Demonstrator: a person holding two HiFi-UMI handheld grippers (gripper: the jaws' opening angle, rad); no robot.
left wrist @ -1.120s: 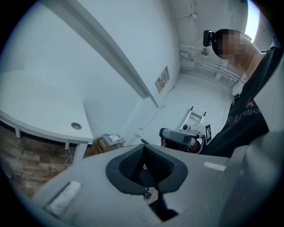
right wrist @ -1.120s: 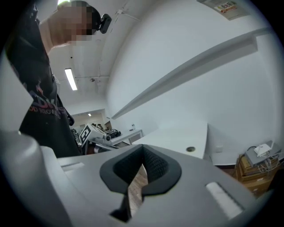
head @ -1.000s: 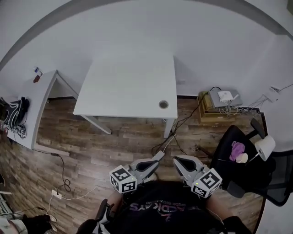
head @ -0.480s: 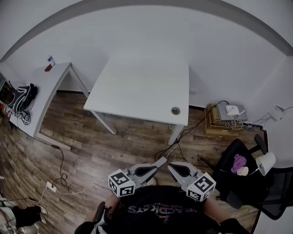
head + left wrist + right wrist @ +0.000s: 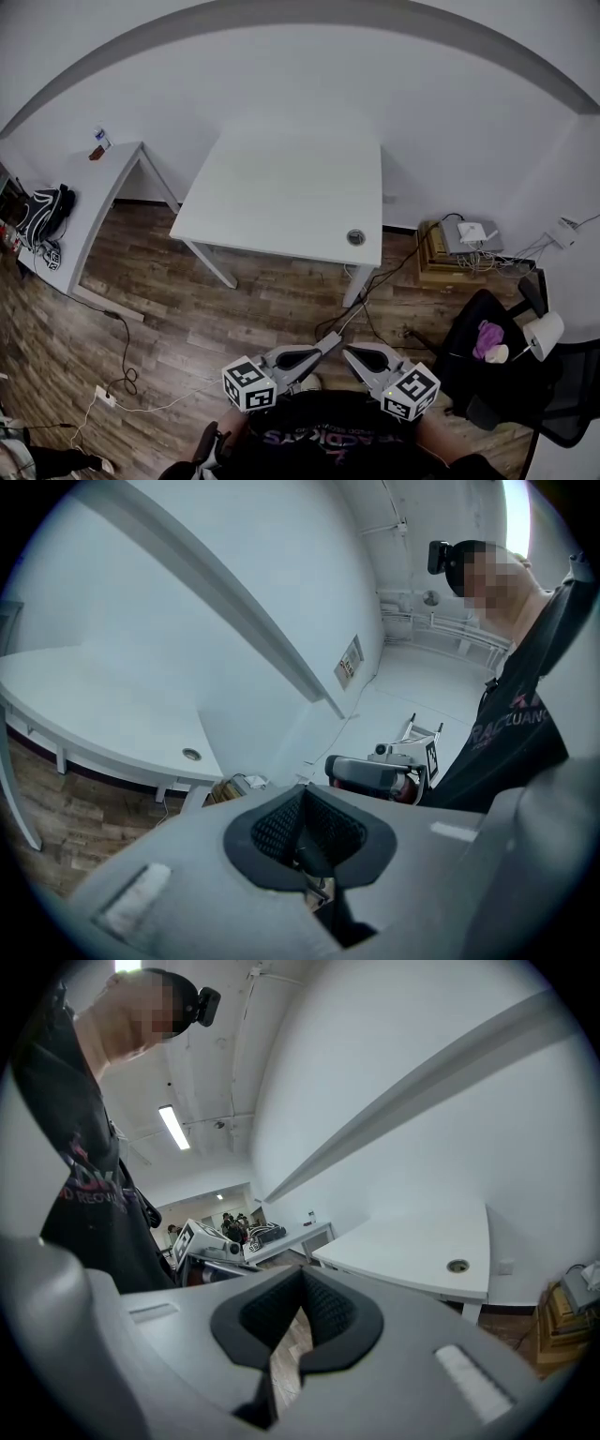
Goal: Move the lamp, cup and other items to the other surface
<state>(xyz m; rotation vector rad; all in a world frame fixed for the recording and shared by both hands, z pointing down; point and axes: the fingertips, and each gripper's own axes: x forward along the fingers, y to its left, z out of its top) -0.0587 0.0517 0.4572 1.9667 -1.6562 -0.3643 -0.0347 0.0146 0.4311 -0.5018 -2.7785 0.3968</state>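
Left gripper (image 5: 334, 339): jaws shut tight, nothing between them. Same for the right gripper (image 5: 349, 352), closed and empty. Both held low at bottom centre of the head view, tips near each other, well apart from the white tabletop (image 5: 281, 197). Spotted the lamp (image 5: 543, 332) at the right edge, sitting on a black chair (image 5: 487, 380) beside something purple (image 5: 486, 335).

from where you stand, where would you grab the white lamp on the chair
Likely take the lamp by its thin stem just under the shade, from above with the right gripper. It sits tilted on the black chair; the shade looks too wide for the jaws, the stem narrow.
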